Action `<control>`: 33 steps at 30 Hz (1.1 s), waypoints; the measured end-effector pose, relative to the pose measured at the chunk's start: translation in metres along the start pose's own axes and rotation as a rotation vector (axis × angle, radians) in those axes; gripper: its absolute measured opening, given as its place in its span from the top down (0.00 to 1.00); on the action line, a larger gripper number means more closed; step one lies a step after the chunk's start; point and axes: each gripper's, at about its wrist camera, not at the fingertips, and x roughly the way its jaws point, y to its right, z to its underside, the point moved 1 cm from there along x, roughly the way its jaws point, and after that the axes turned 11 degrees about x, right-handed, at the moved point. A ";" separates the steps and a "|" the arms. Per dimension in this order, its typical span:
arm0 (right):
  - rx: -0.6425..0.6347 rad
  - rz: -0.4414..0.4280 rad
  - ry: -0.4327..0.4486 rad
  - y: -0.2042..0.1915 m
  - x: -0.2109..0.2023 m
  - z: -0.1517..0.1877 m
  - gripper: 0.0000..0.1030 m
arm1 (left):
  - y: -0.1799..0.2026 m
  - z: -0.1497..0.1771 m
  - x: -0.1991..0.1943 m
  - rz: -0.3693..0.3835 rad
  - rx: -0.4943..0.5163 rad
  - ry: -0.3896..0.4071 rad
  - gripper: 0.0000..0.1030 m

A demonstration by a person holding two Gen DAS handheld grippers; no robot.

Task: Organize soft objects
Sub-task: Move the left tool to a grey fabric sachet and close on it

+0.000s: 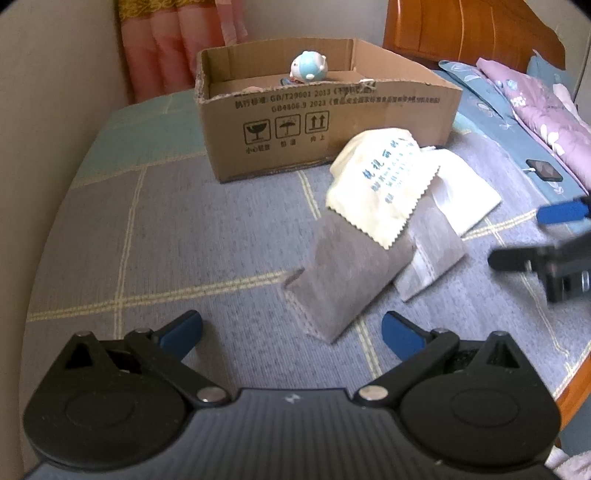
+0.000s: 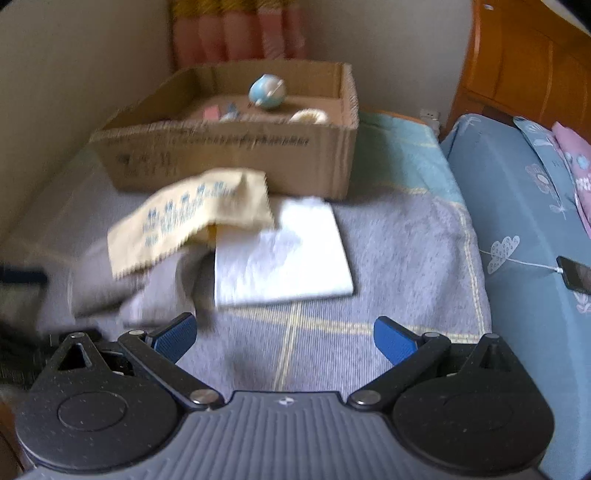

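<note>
A pale yellow cloth (image 1: 384, 181) (image 2: 188, 218) with blue print lies draped over a folded grey cloth (image 1: 343, 280) (image 2: 125, 288) on the bed. A white cloth (image 1: 465, 188) (image 2: 284, 254) lies flat beside them. Behind stands a cardboard box (image 1: 317, 122) (image 2: 236, 155) holding a blue-and-white plush toy (image 1: 308, 66) (image 2: 267, 90) and other small items. My left gripper (image 1: 291, 330) is open, just short of the grey cloth, with nothing between its fingers. My right gripper (image 2: 284, 338) is open above the bedspread, near the white cloth; its fingers (image 1: 561, 212) show at the left view's right edge.
A grey checked bedspread (image 1: 166, 229) (image 2: 406, 258) covers the bed. Blue and purple bedding (image 1: 535, 107) (image 2: 517, 192) is piled at the right with a phone (image 1: 545, 170) (image 2: 576, 275) on it. A wooden headboard (image 1: 472, 29) and a wall bound the space.
</note>
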 end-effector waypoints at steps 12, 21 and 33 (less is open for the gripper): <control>-0.056 0.017 -0.039 -0.008 0.010 0.019 0.00 | 0.003 -0.019 0.012 0.006 0.010 0.039 0.13; -0.052 0.017 -0.040 -0.009 0.011 0.021 0.00 | 0.018 -0.021 0.002 0.032 0.061 0.080 0.61; -0.058 0.016 -0.037 -0.011 0.009 0.025 0.00 | 0.011 0.004 -0.021 0.005 0.037 0.045 0.64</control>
